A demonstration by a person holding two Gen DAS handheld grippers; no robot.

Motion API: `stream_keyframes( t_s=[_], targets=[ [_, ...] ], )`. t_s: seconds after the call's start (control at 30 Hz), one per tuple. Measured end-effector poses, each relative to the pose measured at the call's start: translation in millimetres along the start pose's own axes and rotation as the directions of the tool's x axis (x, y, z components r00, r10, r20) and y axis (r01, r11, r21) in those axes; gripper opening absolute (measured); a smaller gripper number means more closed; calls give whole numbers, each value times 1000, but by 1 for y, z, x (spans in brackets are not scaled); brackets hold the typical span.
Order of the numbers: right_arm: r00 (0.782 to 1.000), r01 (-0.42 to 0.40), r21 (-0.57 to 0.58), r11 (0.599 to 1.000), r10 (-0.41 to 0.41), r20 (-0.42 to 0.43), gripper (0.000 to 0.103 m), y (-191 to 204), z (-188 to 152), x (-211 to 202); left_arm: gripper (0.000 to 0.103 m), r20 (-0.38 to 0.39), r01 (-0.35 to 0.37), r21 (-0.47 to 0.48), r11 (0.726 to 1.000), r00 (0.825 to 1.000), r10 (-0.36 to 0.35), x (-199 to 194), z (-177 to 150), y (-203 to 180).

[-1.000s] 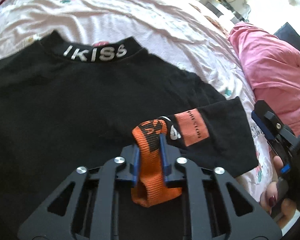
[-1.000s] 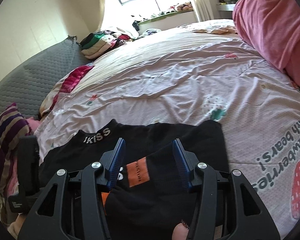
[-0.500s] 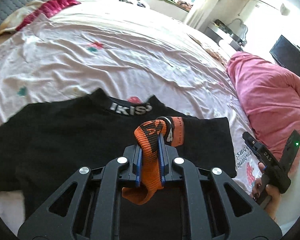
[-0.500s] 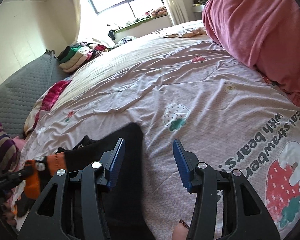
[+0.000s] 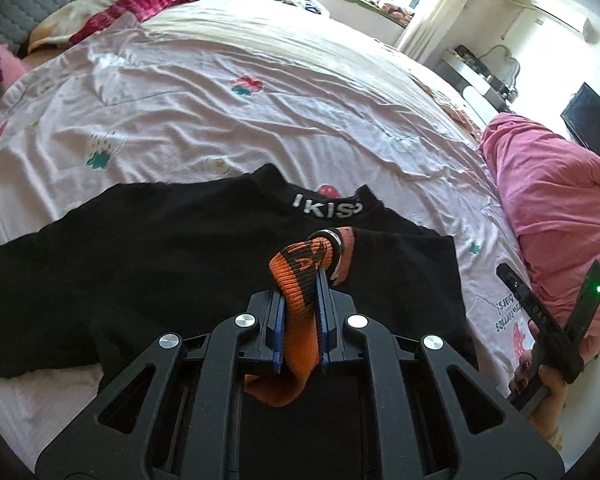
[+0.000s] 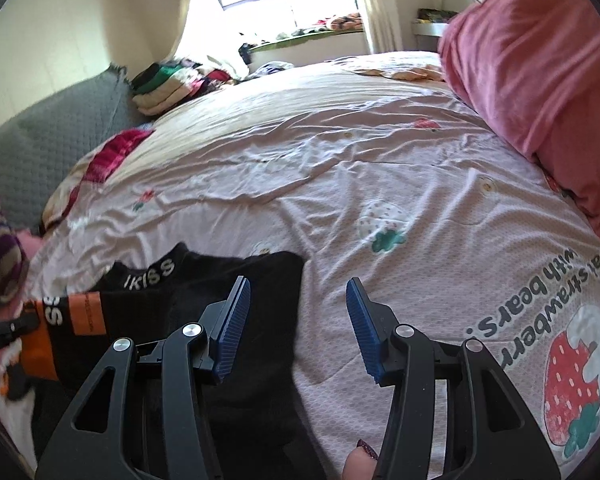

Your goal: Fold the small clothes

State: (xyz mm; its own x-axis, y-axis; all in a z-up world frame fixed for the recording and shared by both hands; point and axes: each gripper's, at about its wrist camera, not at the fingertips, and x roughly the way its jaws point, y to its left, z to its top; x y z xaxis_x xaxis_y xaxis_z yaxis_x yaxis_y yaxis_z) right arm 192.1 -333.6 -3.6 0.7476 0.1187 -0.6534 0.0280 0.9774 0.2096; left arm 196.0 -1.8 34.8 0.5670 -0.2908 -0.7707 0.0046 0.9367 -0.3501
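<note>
Pink bedding point(image 5: 228, 128) is stretching under my black shirt point(image 5: 152, 256). My left gripper point(image 5: 300, 280) is pinching its orange cuff point(image 5: 300, 312). Only the right view is showing my right gripper point(image 6: 300, 316) gaping half-wide, empty, shirt at nine o'clock.

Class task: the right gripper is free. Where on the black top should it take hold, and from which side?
Grip the black top at its free side edge nearest the open right gripper, coming from the bare bedspread side: that edge lies flat, straight and uncovered.
</note>
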Motion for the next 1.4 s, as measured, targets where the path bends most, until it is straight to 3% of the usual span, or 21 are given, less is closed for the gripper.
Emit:
stream_keyframes(
  t_s=[0.27,0.6,0.77,0.9,0.97,1.07,1.17,1.27,1.4],
  targets=[
    [997,-47,-176,983,34,-76,48,39,-18,13,10,-48,-49,-14,999,998,48,13,2,25],
    [973,-131,-269,954,72,-218,48,65,-46,33,13,25,-121,25,992,992,120,0,-7,30],
    [960,-114,-353,929,11,-281,49,75,-67,44,16,-42,-134,83,987,990,138,28,-22,22],
    [964,-104,-350,931,8,-265,49,74,-72,42,21,-92,-200,114,973,973,211,50,-41,28],
    [965,-108,-345,932,15,-261,49,73,-73,40,22,-81,-198,113,974,975,208,48,-43,30],
    [967,-108,-329,938,22,-254,49,70,-72,39,36,-64,-212,119,970,973,220,41,-43,32],
    [970,-109,-321,941,31,-240,50,70,-71,33,37,-69,-200,100,975,976,207,37,-45,38],
    [972,-127,-306,944,57,-227,61,71,-71,27,39,-71,-197,106,975,976,205,32,-46,40],
    [975,-153,-287,946,97,-201,71,76,-71,14,50,-64,-200,122,972,976,209,24,-51,41]
  ],
)
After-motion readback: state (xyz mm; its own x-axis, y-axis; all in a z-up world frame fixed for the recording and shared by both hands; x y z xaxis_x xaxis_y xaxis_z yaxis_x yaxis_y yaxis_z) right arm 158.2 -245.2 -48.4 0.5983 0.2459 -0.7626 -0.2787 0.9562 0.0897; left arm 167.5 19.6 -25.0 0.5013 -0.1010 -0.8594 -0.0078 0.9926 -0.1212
